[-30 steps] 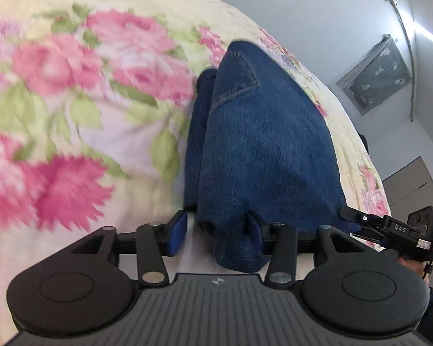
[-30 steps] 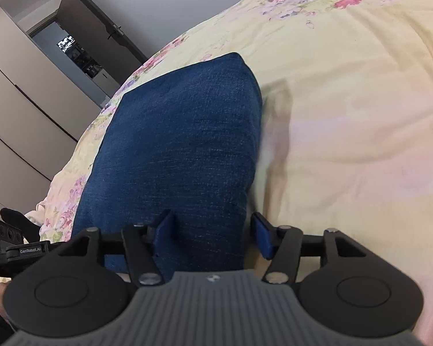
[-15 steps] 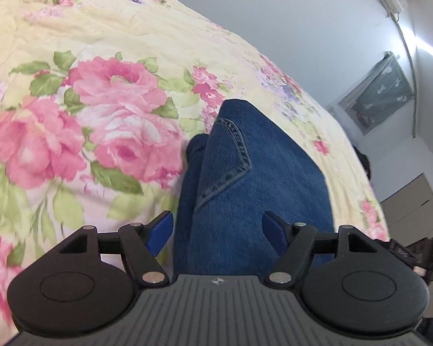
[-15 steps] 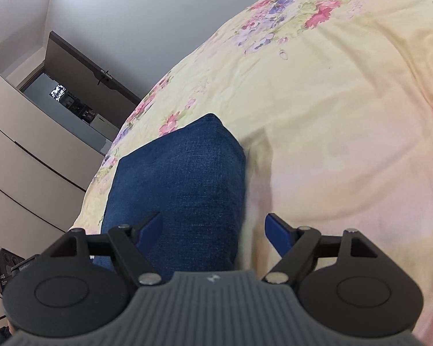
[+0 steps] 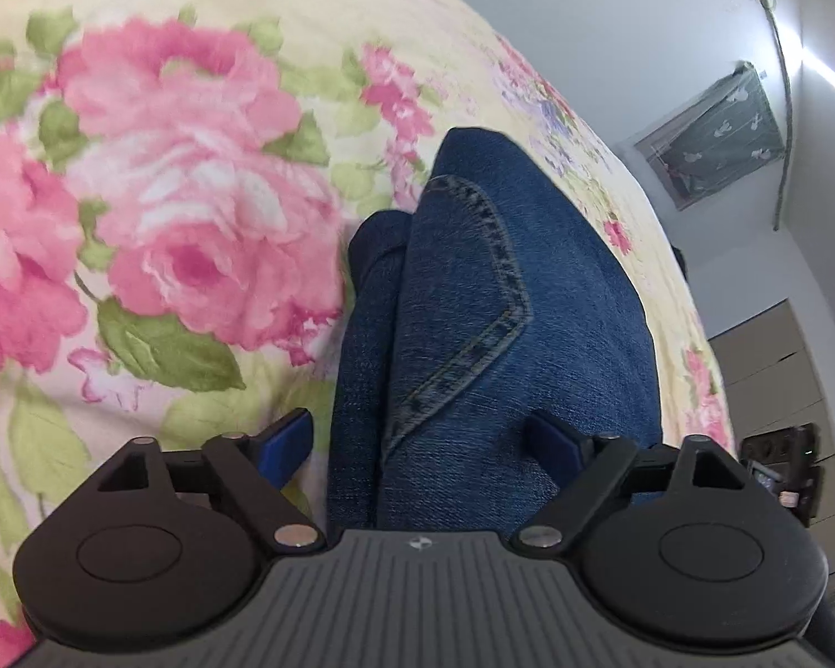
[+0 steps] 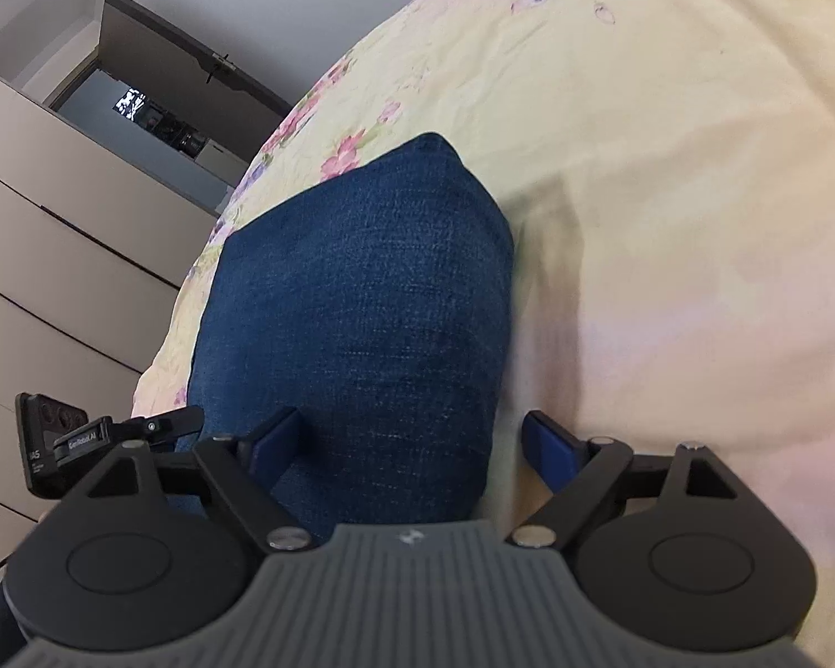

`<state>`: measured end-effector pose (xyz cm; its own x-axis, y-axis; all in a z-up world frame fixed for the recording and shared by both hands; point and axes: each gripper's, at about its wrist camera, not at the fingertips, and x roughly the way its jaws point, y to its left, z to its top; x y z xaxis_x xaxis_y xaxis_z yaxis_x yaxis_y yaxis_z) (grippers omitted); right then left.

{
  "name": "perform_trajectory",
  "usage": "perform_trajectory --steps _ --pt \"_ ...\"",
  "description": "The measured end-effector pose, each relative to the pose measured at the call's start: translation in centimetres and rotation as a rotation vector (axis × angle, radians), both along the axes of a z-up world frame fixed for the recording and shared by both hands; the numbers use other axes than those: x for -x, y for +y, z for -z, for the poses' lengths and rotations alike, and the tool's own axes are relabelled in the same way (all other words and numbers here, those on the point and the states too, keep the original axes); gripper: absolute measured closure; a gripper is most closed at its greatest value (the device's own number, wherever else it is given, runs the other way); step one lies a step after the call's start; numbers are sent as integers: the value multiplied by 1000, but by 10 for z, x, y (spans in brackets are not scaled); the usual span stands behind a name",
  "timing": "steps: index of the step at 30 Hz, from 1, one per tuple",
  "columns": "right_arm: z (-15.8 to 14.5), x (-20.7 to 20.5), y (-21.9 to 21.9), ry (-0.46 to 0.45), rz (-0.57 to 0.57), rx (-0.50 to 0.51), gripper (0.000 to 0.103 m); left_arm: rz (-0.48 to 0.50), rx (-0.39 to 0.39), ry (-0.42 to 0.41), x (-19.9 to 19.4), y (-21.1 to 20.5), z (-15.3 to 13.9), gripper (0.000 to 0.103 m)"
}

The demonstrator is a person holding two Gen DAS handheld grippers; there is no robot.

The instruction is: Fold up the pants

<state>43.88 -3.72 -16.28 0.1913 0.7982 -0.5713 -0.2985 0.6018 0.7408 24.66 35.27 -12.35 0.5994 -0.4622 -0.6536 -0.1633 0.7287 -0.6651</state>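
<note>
The blue jeans (image 5: 490, 312) lie folded into a compact stack on the floral bedspread (image 5: 156, 211), a stitched back pocket facing up. My left gripper (image 5: 423, 445) is open, its blue-padded fingers (image 5: 284, 440) spread over the near edge of the stack and holding nothing. In the right wrist view the same jeans (image 6: 362, 323) show as a plain dark blue block. My right gripper (image 6: 412, 445) is open over its near right corner, with the right finger over the bedspread (image 6: 668, 195). The left gripper's body (image 6: 83, 440) shows at the left there.
The bed fills most of both views. A wardrobe with pale drawers (image 6: 44, 256) and a dark doorway (image 6: 156, 117) stand beyond the bed's far side. A covered window (image 5: 712, 133) is on the white wall.
Both grippers let go of the jeans and opened wide. They pulled back and up from the stack, then came a little closer again. The folded jeans stay put on the bed.
</note>
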Motion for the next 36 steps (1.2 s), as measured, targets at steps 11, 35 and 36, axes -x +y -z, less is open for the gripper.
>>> perform_trajectory --steps 11,35,36 --pt "16 -21 25 136 -67 -74 20 80 108 -32 -16 -14 17 0" --pt "17 2 -27 192 -78 -125 33 87 124 16 24 -36 15 5" --pt "17 2 -27 192 -78 -125 30 74 128 4 26 -35 17 5"
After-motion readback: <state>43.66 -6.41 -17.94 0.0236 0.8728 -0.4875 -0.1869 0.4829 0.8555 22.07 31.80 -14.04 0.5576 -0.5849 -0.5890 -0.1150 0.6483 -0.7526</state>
